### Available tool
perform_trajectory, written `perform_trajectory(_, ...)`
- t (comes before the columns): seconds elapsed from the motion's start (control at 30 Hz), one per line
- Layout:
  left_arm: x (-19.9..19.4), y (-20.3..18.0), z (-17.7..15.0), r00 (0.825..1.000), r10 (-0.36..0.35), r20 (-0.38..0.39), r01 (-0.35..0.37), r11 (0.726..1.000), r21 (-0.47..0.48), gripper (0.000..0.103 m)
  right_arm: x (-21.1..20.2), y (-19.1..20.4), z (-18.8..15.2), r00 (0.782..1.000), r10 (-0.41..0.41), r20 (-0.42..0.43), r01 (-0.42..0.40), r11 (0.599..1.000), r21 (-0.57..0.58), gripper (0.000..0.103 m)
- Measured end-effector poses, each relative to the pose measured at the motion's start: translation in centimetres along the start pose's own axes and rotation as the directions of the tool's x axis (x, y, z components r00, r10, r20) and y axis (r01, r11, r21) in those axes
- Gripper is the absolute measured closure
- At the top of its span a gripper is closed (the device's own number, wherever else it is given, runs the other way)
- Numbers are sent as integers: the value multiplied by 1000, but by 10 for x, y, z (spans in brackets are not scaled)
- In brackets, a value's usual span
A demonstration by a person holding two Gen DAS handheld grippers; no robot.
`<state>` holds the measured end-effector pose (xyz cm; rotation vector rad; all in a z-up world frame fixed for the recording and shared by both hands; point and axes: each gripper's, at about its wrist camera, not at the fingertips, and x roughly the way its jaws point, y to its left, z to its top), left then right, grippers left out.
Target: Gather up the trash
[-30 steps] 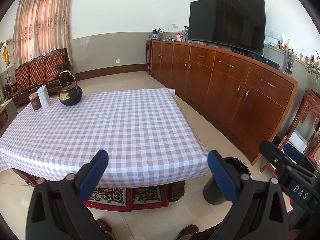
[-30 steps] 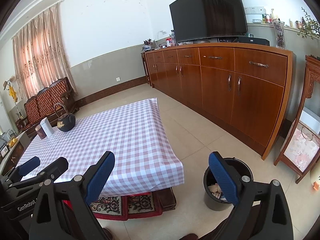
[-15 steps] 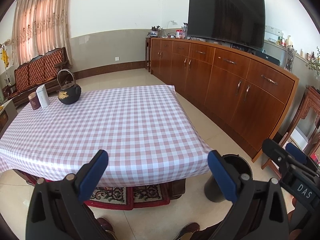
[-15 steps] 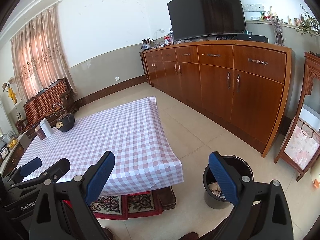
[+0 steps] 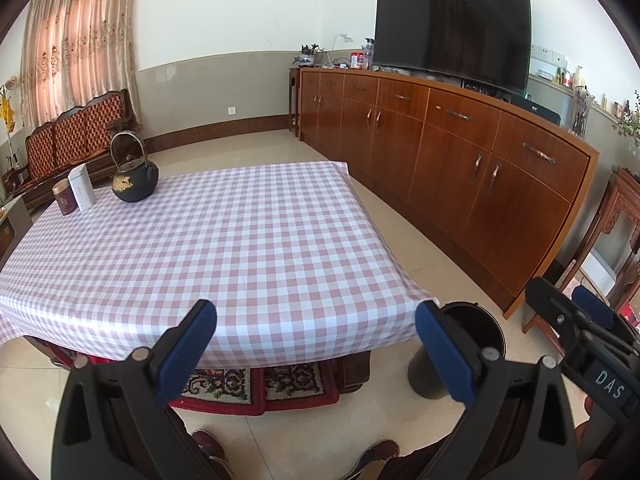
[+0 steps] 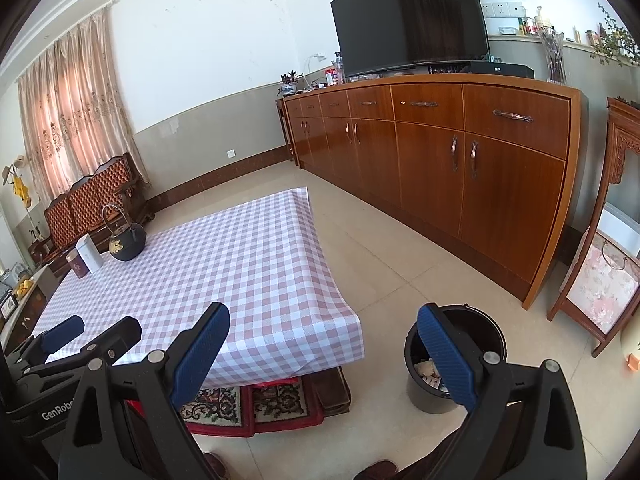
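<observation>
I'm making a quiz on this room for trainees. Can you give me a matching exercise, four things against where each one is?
Things:
1. black teapot
2. trash bin
3. television
4. patterned rug

Places:
A. on the wooden sideboard
B. on the floor, under the table
C. on the far left corner of the checked tablecloth
D. on the floor beside the table's near right corner

Pairs: 1-C, 2-D, 3-A, 4-B

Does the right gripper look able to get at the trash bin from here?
Probably yes: the right gripper is open and empty, and the trash bin stands uncovered on bare floor just beyond it, beside the table.
</observation>
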<state>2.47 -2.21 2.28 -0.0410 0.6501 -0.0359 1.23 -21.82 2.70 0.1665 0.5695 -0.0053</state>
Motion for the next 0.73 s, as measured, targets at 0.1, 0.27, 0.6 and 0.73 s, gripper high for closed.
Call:
perform_trajectory(0.1, 0, -2, -1, 1000, -1, -4, 1, 1000, 2, 3, 0, 0, 0, 1000, -2, 0, 2, 1000, -2, 7)
perform_trajectory(0.27, 0, -3, -1, 1000, -3, -6, 3, 1000, 1, 3, 0, 0, 0, 1000, -3, 0, 3, 1000, -2, 7)
perform_trajectory(0.6, -2, -3, -1, 997, -74, 23, 74, 997, -6, 3, 1, -1, -1, 1000, -4, 1, 4, 1000, 1, 7)
perform_trajectory(0.73, -7, -7, 2, 997, -58, 47, 58, 998, 11, 3, 2, 0, -2, 1000, -23, -3, 23, 1000, -10, 7)
